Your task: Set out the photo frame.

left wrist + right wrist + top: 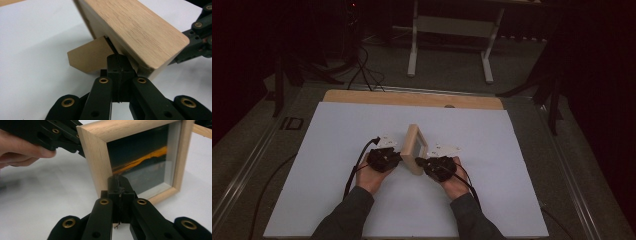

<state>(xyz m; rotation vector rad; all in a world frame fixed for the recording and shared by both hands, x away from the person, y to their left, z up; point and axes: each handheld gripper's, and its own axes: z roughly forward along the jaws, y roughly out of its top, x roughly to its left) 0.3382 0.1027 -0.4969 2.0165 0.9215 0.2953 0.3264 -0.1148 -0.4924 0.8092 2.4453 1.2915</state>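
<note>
We have both hands low on the white counter [337, 150], palms turned inward, one gripper each side of the upright wooden picture frame [414, 148]. The left gripper [117, 60], jaws closed together, noses against the cardboard stand [87, 58] at the frame's back. The right gripper [119, 182], jaws likewise closed, presses the glass front. To swing the stand out well, we should brace steadily and push gently.

White sheet [337, 165] over wooden tabletop [362, 97]; white desk frame [449, 30], cables [367, 70] on floor behind.
</note>
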